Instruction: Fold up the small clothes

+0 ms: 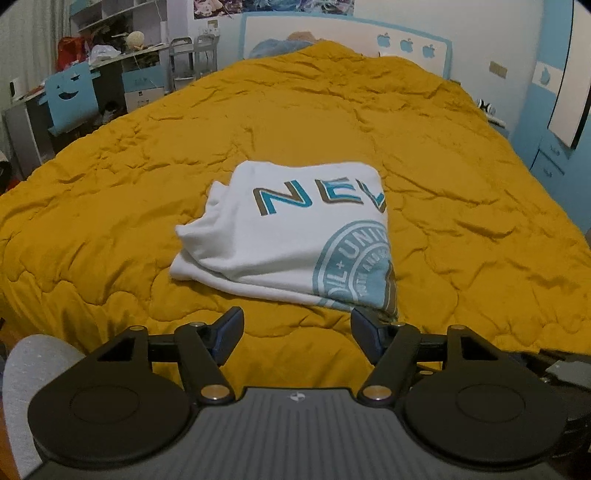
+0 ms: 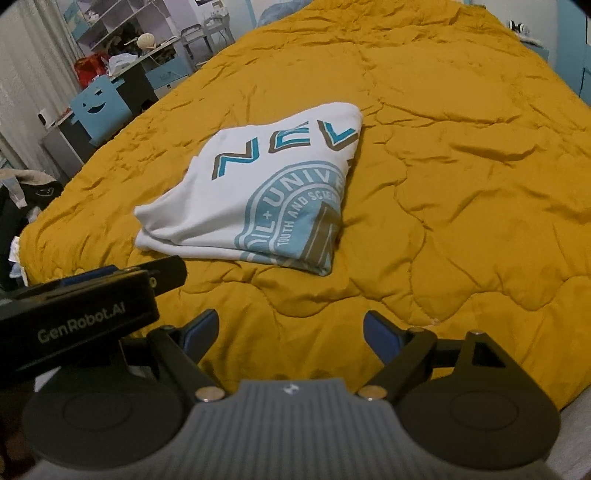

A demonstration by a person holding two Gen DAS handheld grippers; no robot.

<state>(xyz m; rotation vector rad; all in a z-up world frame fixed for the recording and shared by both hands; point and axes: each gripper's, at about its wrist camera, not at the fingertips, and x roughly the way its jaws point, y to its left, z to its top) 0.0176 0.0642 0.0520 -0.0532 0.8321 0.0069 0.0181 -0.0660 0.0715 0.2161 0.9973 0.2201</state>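
Ahead of the fingers lies a folded white cotton-like T-shirt (image 1: 280,240) of soft, matt cloth, its teal and brown print flat and dull. It rests on a mustard-yellow quilted bedspread (image 1: 424,155), matt, puckered and creased. The left gripper (image 1: 297,334) and right gripper (image 2: 290,336) look like matt black plastic with blue pads, brass-coloured metal pins and a ribbed grey body.

Both views are lit evenly by soft indoor light, moderately bright and slightly warm; no lamp or window is seen as its source. Only shallow shadows are cast in the creases of the yellow quilt (image 1: 332,122) and along the edges of the folded white shirt (image 1: 280,240). No glare is seen. Strong fisheye bending is shown: the bed's edges are curved, and the corners are blackened by vignetting. The distant shelves (image 2: 110,22) are rendered soft and grainy. The near claw parts are slightly blurred.
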